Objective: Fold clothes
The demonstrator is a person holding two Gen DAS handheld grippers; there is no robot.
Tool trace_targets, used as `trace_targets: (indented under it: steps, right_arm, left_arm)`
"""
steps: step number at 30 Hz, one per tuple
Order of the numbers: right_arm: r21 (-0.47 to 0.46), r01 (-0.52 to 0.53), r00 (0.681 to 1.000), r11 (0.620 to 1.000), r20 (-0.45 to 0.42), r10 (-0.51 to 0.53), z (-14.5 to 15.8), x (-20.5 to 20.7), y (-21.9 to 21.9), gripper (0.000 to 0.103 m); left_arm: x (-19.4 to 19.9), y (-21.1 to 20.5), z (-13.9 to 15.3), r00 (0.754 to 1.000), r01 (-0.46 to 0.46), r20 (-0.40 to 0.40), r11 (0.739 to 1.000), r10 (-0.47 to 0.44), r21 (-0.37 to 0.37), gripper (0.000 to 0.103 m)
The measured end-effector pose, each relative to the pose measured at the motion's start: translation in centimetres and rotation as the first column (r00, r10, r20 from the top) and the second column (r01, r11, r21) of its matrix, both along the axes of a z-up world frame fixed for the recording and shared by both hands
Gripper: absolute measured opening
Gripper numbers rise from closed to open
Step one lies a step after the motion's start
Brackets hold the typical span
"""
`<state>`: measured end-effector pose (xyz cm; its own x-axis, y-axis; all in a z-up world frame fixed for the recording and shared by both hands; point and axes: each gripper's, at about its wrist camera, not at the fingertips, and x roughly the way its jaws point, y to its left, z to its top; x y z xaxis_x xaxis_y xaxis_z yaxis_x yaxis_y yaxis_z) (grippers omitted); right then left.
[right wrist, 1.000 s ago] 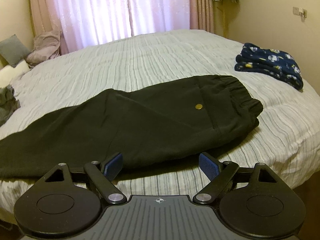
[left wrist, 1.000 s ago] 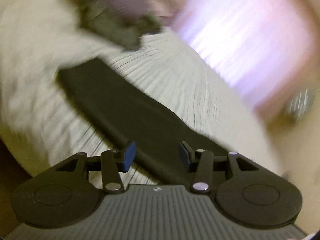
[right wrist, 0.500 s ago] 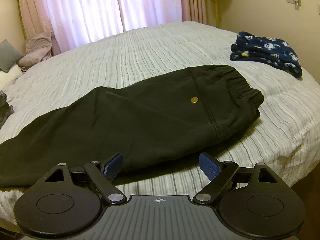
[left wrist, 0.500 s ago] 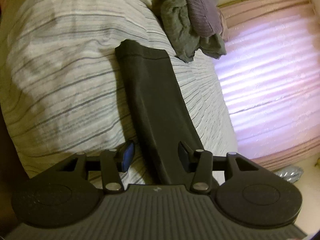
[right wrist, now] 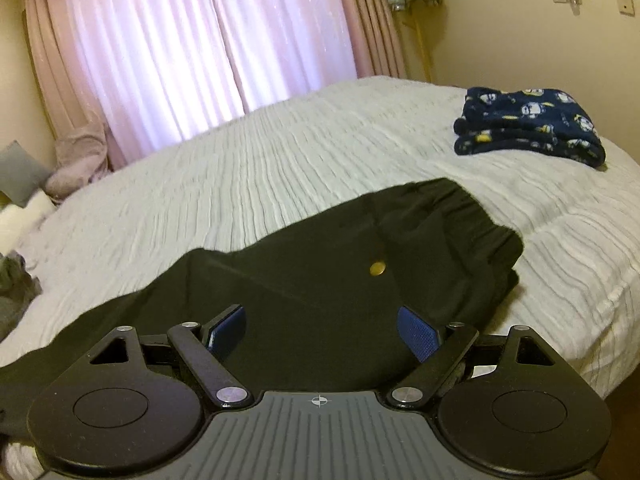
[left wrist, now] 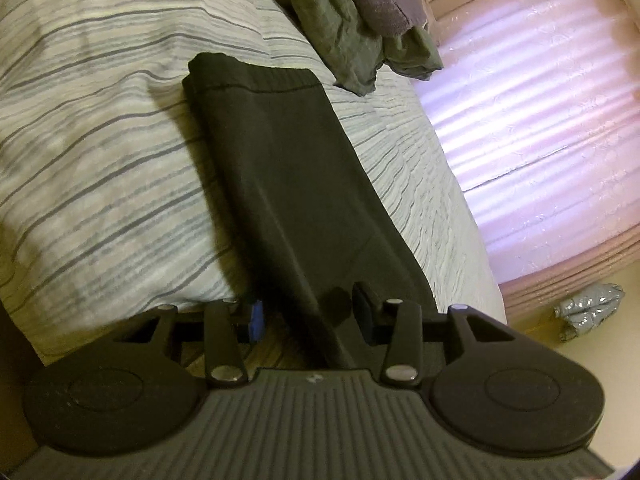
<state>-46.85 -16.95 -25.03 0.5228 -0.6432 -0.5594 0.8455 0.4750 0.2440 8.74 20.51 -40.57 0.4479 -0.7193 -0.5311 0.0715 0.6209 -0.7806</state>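
Note:
A pair of black trousers (right wrist: 320, 280) lies flat across the striped bedspread (right wrist: 280, 160), waistband to the right, with a gold button (right wrist: 377, 268) on the seat. In the left wrist view one trouser leg (left wrist: 288, 168) runs away from me to its cuff (left wrist: 248, 76). My left gripper (left wrist: 310, 316) straddles the near part of that leg. Its jaws are closing with the fabric between them, and the blue left pad (left wrist: 256, 320) still stands clear of the cloth. My right gripper (right wrist: 322, 330) hangs open over the trousers' near edge, below the button, gripping nothing.
A folded navy patterned garment (right wrist: 528, 124) sits at the bed's far right. A heap of grey-green and purple clothes (left wrist: 352, 28) lies beyond the cuff. Pillows (right wrist: 20, 176) rest at the far left by pink curtains (right wrist: 208, 40). A silver bag (left wrist: 588, 312) lies on the floor.
The left gripper has sunk closer to the trouser leg and its jaws have narrowed around it. The right gripper has moved forward, over the trousers' near edge.

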Motion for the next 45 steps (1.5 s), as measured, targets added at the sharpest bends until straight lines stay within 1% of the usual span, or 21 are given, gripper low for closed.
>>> trace_targets:
  steps: [7,10,12,13,15,17,21,24,25,26,27,29,30,31,33,35,39,42,43,44,45]
  right_arm:
    - [0.112,0.046,0.998,0.993,0.035,-0.05,-1.9,-1.1,0.0,0.086]
    - [0.1,0.038,0.998,0.994,0.042,-0.042,-1.6,-1.1,0.3,0.086]
    - [0.086,0.038,0.999,0.996,0.031,-0.041,-1.4,-1.2,0.5,0.086]
    - [0.079,0.039,0.999,0.996,0.025,-0.041,-1.3,-1.2,0.6,0.086]
    - [0.079,0.044,0.999,0.996,0.025,-0.046,-1.3,-1.5,0.6,0.086]
    - [0.09,0.05,0.998,0.995,0.031,-0.053,-1.5,-1.7,0.5,0.086]
    - [0.094,0.057,0.997,0.994,0.04,-0.061,-1.4,-2.0,0.6,0.086]
    - [0.089,0.051,0.997,0.995,0.046,-0.055,-1.2,-1.8,0.6,0.086]
    - [0.088,0.049,0.997,0.995,0.047,-0.053,-1.2,-1.7,0.6,0.086]
    - [0.088,0.047,0.998,0.995,0.049,-0.051,-1.1,-1.5,0.6,0.086]
    - [0.088,0.046,0.997,0.995,0.051,-0.05,-1.2,-1.3,0.5,0.086]
    - [0.097,0.042,0.997,0.994,0.057,-0.048,-1.3,-0.9,0.3,0.086]
    - [0.103,0.04,0.997,0.994,0.062,-0.046,-1.4,-0.7,0.2,0.086]
    - [0.111,0.037,0.997,0.993,0.068,-0.045,-1.4,-0.5,0.1,0.086]
    - [0.125,0.031,0.995,0.992,0.087,-0.042,-1.2,-0.2,0.1,0.086]
    - [0.135,0.013,0.992,0.991,0.121,-0.03,-0.9,0.0,0.2,0.086]
    - [0.247,-0.086,0.958,0.965,0.285,0.013,-1.3,1.3,-0.3,0.086]
    - [0.419,-0.241,0.878,0.875,0.478,0.013,-3.2,3.2,-0.9,0.086]
    - [0.46,-0.277,0.862,0.844,0.507,0.006,-3.8,4.1,-0.9,0.084]
    - [0.496,-0.31,0.847,0.811,0.532,-0.002,-4.5,5.0,-1.0,0.07]
    - [0.534,-0.31,0.856,0.786,0.516,-0.013,-5.2,5.9,-1.1,0.062]
  left_arm:
    - [-0.6,0.4,0.8,0.999,-0.035,0.011,0.999,0.035,0.032,0.015]
    - [-1.2,-1.5,3.6,0.992,-0.006,0.122,0.981,-0.018,0.194,0.011]
    - [-2.1,-3.6,6.2,0.967,0.015,0.234,0.942,-0.098,0.334,0.009]
    - [-2.8,-4.8,7.5,0.943,0.022,0.296,0.915,-0.153,0.402,0.009]
    - [-4.9,-7.6,9.9,0.865,0.023,0.418,0.854,-0.277,0.52,0.009]
    - [-7.2,-10.4,11.9,0.759,0.004,0.511,0.786,-0.405,0.618,0.009]
    - [-13.2,-16.0,13.8,0.471,0.0,0.622,0.705,-0.626,0.709,0.009]
    - [-18.2,-19.1,13.2,0.258,0.056,0.637,0.669,-0.727,0.741,0.009]
    - [-19.8,-20.3,12.5,0.184,0.079,0.62,0.641,-0.762,0.764,0.01]
    - [-21.4,-21.6,11.2,0.111,0.108,0.578,0.588,-0.809,0.802,0.014]
    - [-22.5,-23.0,9.7,0.065,0.137,0.518,0.522,-0.853,0.842,0.016]
    - [-24.1,-25.4,6.0,0.003,0.177,0.384,0.379,-0.923,0.908,0.019]
    - [-24.6,-25.9,4.5,-0.013,0.155,0.343,0.337,-0.939,0.929,0.019]
    - [-24.9,-26.2,3.7,-0.019,0.145,0.323,0.317,-0.946,0.937,0.019]
    - [-24.9,-25.6,4.1,0.0,0.165,0.35,0.345,-0.937,0.924,0.021]
    - [-24.0,-24.8,5.4,0.044,0.245,0.374,0.373,-0.926,0.895,0.025]
    - [-22.4,-21.6,8.4,0.137,0.374,0.435,0.453,-0.89,0.809,0.028]
    - [-21.2,-19.1,9.5,0.227,0.417,0.45,0.504,-0.864,0.757,0.028]
    - [-20.7,-18.4,9.8,0.257,0.422,0.453,0.521,-0.854,0.742,0.028]
    - [-19.9,-17.9,9.9,0.287,0.426,0.455,0.538,-0.843,0.728,0.028]
    - [-19.4,-17.3,10.0,0.312,0.431,0.455,0.551,-0.834,0.715,0.028]
